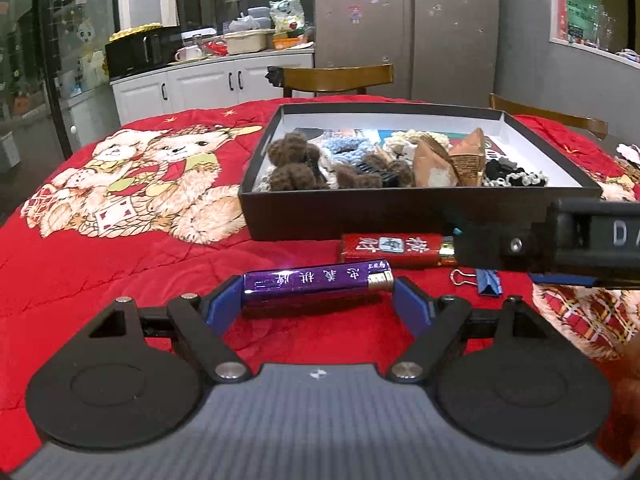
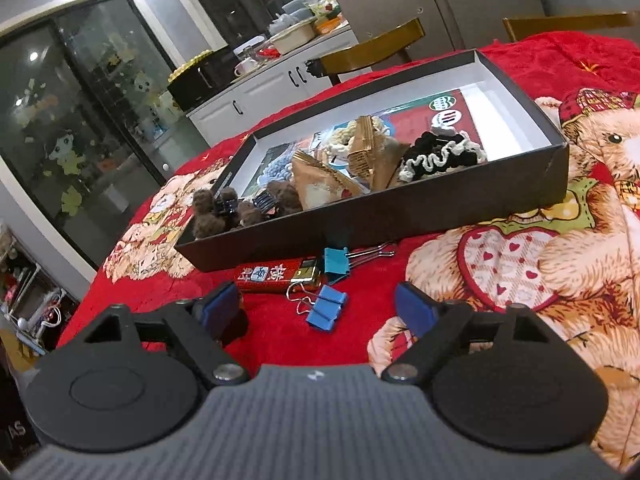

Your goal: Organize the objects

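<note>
From the left wrist, the left gripper [image 1: 318, 294] clamped a glossy purple lighter [image 1: 318, 283] lengthwise between its blue pads, silver cap toward three o'clock. A red lighter [image 1: 394, 249] lay at one o'clock, against the black box [image 1: 400, 212].

From the right wrist, the right gripper [image 2: 318, 306] stood wide and empty over the red blanket [image 2: 272, 332], two blue binder clips [image 2: 327, 307] at twelve o'clock.

A purple lighter [image 1: 318, 283] with white characters lies lower centre; behind it, a red lighter [image 1: 390, 249] with gold end. The black box [image 1: 400, 216] is white inside, on a red blanket [image 1: 100, 272] printed with tan bears. Two blue binder clips [image 2: 327, 307] sit at centre.
</note>
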Motion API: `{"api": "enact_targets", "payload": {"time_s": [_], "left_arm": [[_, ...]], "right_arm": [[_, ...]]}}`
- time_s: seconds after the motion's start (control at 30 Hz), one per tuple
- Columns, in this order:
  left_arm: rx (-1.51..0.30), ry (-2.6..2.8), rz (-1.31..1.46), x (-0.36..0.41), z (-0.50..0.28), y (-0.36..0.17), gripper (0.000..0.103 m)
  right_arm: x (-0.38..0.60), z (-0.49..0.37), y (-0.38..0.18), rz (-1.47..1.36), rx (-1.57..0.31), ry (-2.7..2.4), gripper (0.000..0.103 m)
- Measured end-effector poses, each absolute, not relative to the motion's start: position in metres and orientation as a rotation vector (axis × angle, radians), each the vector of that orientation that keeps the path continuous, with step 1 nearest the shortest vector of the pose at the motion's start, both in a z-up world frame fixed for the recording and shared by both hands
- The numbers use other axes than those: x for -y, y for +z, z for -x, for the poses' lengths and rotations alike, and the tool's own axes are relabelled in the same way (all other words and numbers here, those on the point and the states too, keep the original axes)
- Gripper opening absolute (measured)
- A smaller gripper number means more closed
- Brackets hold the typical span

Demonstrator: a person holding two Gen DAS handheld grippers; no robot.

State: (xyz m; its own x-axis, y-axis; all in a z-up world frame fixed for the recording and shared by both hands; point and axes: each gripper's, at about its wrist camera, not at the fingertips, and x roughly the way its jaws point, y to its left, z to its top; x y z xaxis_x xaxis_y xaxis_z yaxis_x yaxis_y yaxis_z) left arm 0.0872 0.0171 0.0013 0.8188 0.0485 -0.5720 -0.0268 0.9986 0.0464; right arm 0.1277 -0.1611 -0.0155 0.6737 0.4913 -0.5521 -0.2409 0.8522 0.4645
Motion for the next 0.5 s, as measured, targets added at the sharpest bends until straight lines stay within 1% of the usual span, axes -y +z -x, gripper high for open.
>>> {"api": "enact_targets", "payload": {"time_s": [0.03, 0.1, 0.17, 0.27, 0.3, 0.33, 0.37, 0.5], "left_arm": [[-0.610, 0.050, -0.042, -0.017, -0.087, 0.001, 0.084], [-0.611, 0.065, -0.049, -0.019, -0.088, 0.001, 0.084], [-0.615, 0.074, -0.047, -0.022, -0.089, 0.001, 0.084], [-0.627, 0.085, -0.031, -0.026, -0.090, 0.000, 0.084], [-0.630, 0.087, -0.029, -0.027, -0.091, 0.000, 0.084], [-0.631, 0.088, -0.030, -0.026, -0.090, 0.000, 0.084], [-0.631, 0.091, -0.033, -0.026, -0.090, -0.001, 0.084], [-0.624, 0.092, -0.045, -0.024, -0.089, 0.000, 0.084]], "right_arm": [[0.160, -0.127, -0.016, -0.371, -0.722, 0.421, 0.079], [0.159, -0.126, -0.016, -0.362, -0.716, 0.425, 0.077], [0.157, -0.125, -0.017, -0.342, -0.708, 0.414, 0.071], [0.148, -0.120, -0.017, -0.275, -0.685, 0.382, 0.066], [0.145, -0.118, -0.018, -0.258, -0.676, 0.370, 0.063], [0.143, -0.116, -0.019, -0.239, -0.664, 0.350, 0.057], [0.141, -0.115, -0.019, -0.223, -0.656, 0.330, 0.053], [0.137, -0.113, -0.019, -0.187, -0.649, 0.331, 0.048]]}}
